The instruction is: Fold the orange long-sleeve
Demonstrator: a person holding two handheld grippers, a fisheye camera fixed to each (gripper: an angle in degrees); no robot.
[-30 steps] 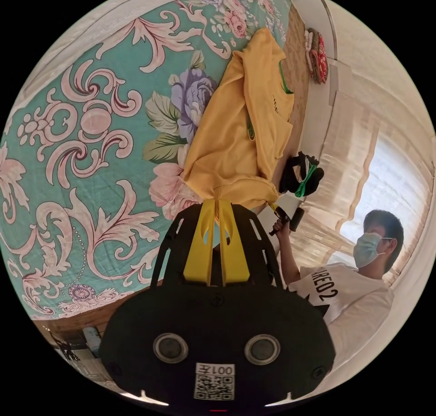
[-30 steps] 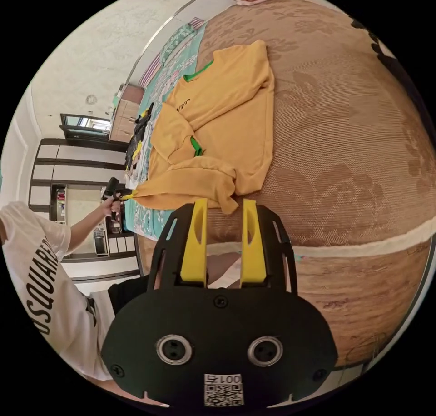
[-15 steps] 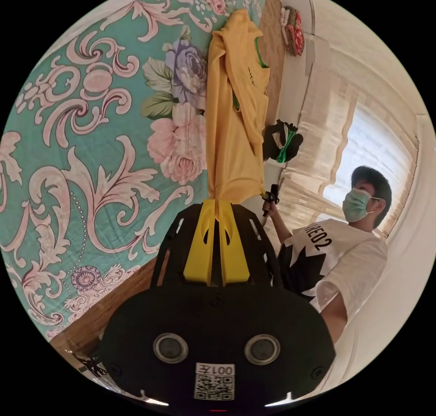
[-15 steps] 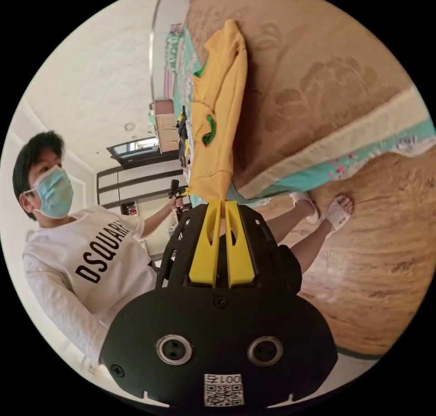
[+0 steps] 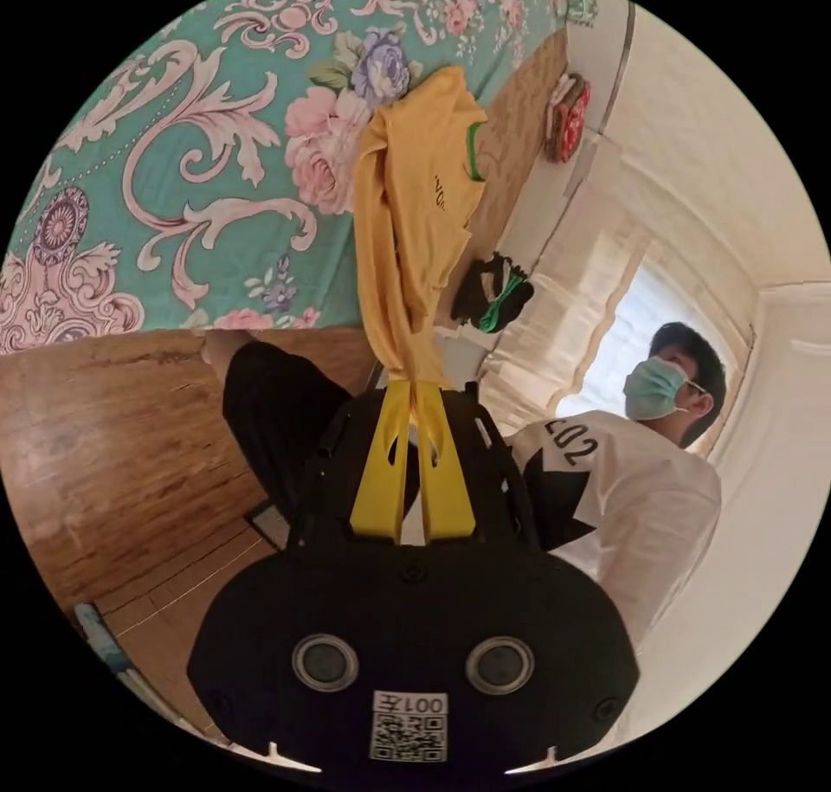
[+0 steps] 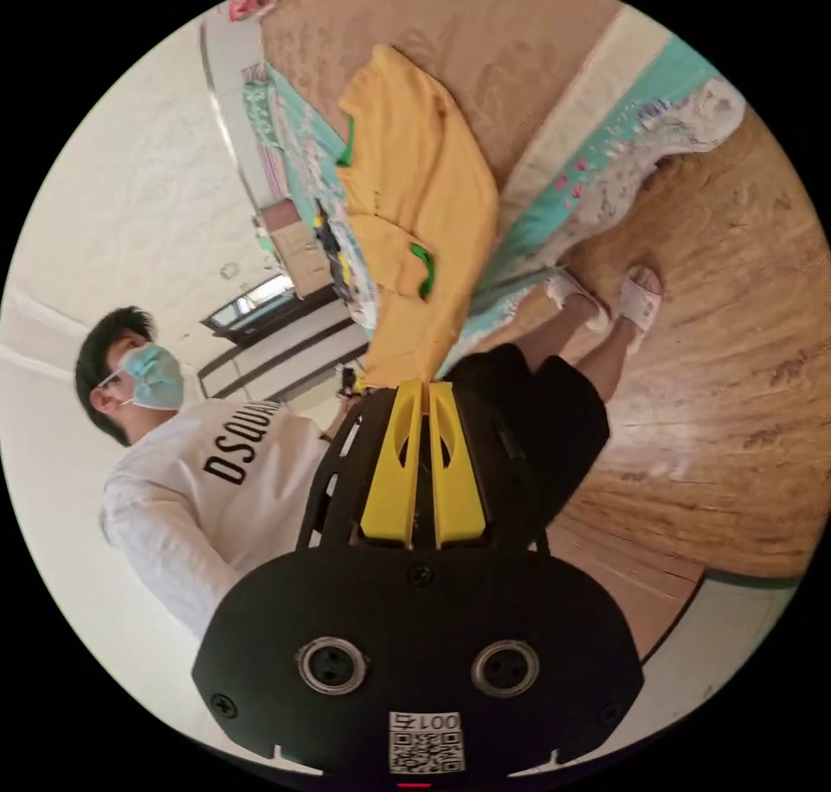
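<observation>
Standing beside the bed [image 6: 554,125], you lift the orange long-sleeve [image 5: 407,221] by one edge with both tools. In the left gripper view, your left gripper [image 5: 414,387] has its two yellow jaws pinched together on a bunched bit of the shirt's edge, and the cloth stretches away from the tips toward the teal floral bedspread [image 5: 173,134]. In the right gripper view, your right gripper [image 6: 424,387] clamps the shirt the same way, jaws pressed narrow on the fabric, with the garment (green trim showing at collar and cuff) rising from the tips and its far end resting on the woven brown mat [image 6: 485,39]. The wooden floor [image 6: 727,376] lies below, your sandalled feet [image 6: 606,294] close to the bed's edge. A dark bundle [image 5: 493,290] with a green strap sits near the mat's side.
</observation>
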